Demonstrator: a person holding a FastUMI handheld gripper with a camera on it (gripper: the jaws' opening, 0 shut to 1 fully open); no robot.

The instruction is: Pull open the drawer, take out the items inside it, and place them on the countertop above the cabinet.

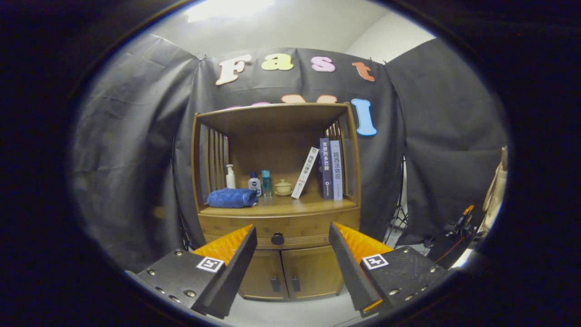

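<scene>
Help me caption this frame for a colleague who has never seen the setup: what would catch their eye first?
The open gripper stands out first, its two fingers spread wide and pointing at the wooden cabinet, with the closed drawer's dark knob between them. Beyond the fingers, on the countertop, a rolled blue towel lies beside small bottles, with books standing opposite.

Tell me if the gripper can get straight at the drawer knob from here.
Probably yes. The gripper is open, and the drawer knob sits beyond the fingers, in line with the gap between them, with nothing in front of it. The drawer looks shut.
</scene>
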